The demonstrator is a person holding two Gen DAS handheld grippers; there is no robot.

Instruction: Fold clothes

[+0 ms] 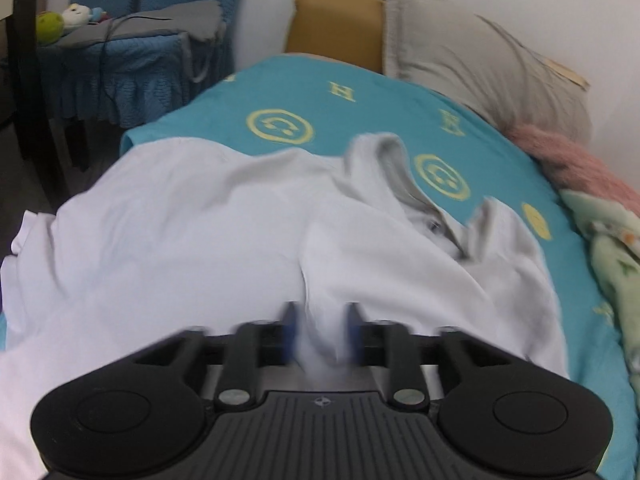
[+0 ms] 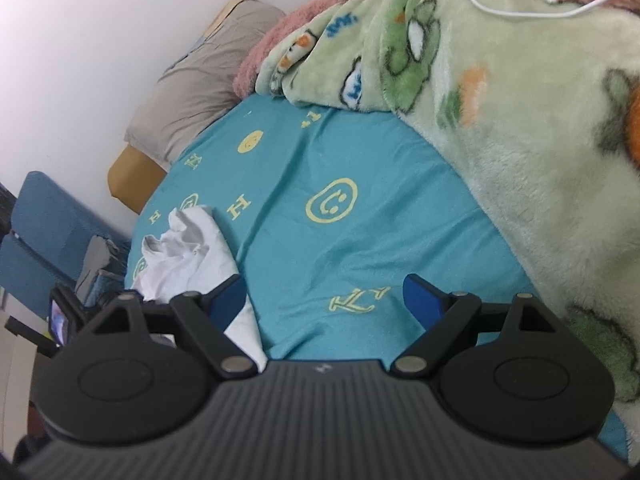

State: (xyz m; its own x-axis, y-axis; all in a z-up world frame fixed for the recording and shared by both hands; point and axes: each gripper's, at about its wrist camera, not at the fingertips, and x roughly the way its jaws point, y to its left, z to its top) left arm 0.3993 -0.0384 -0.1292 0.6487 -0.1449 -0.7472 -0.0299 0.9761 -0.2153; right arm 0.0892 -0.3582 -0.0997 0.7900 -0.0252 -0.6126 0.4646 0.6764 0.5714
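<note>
1. Left wrist view: the left tool (image 1: 320, 330) hangs low over a white shirt (image 1: 224, 236) spread across the bed (image 1: 320, 108). A raised ridge of cloth runs straight between its blue pads (image 1: 289, 330), but the blur hides whether they press on it, so I cannot tell if it grips.
2. The shirt's long axis runs side to side here, collar (image 1: 404, 172) away to the far right.
3. Right wrist view: the right tool (image 2: 325, 296) is spread wide with nothing in it, over bare sheet.
4. The shirt (image 2: 188, 248) lies off to its left, one edge passing under the left pad (image 2: 226, 294). A green blanket (image 2: 500, 128) lies to the right.
5. The left hand looks far nearer to the cloth.
</note>
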